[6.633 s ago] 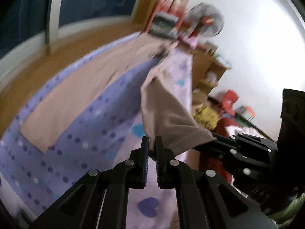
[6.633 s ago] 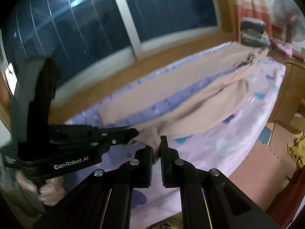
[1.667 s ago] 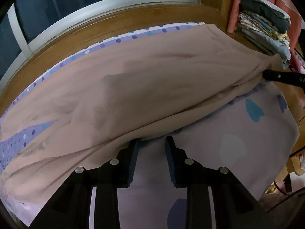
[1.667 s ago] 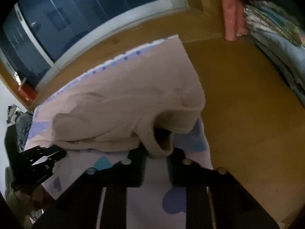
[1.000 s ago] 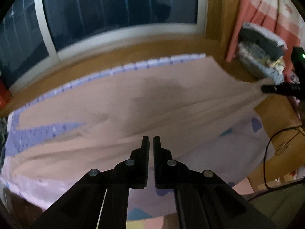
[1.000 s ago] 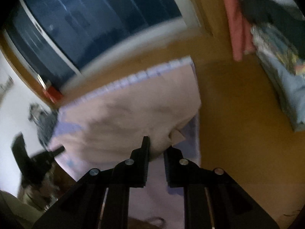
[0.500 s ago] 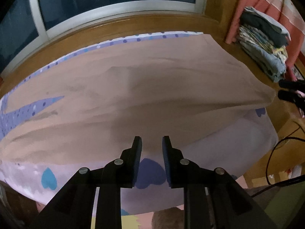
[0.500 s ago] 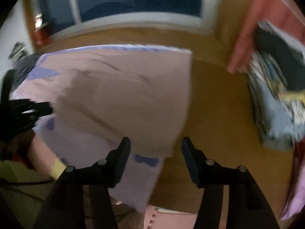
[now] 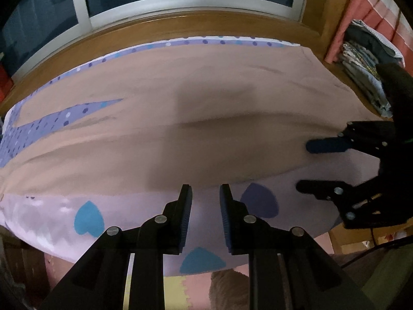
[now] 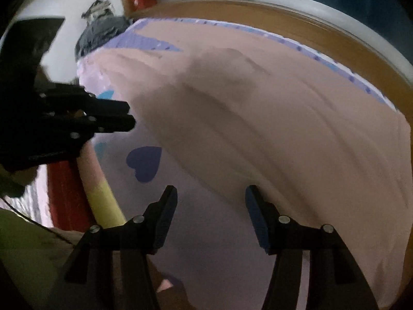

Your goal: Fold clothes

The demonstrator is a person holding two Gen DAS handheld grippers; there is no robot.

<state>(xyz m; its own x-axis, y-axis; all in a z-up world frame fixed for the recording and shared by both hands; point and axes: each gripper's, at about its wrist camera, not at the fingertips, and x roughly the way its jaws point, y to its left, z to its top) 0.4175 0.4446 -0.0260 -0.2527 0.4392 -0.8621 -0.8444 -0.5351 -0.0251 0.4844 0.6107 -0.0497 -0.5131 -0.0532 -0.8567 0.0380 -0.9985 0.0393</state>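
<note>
Left wrist view: the beige garment (image 9: pixel 206 118) lies spread long across the bed sheet (image 9: pixel 51 217), its far edge close under the wooden sill (image 9: pixel 180 28) and its near hem just ahead of the left gripper (image 9: pixel 205 193), whose jaws stand a little apart with nothing between them, having just been opening. To the right of the garment's middle the right gripper (image 9: pixel 309 166) hovers over the near hem with its jaws released, one finger over the cloth and one over the sheet. A stack of folded clothes (image 9: pixel 366 77) sits beyond the garment's right end. Right wrist view: blurred, yet the right gripper (image 10: pixel 211 193) shows wide jaws, empty and lately narrowing a little, just short of the garment (image 10: pixel 258 118) hem, with the left gripper (image 10: pixel 127 116) off beside the garment's left part. As I judge it, the step in hand is taking a fresh hold on the near hem for the next fold. To do it well, both grippers should pinch only the doubled hem, not the sheet beneath, well apart along the garment, then lift together so the cloth stays flat and the edges meet.
</note>
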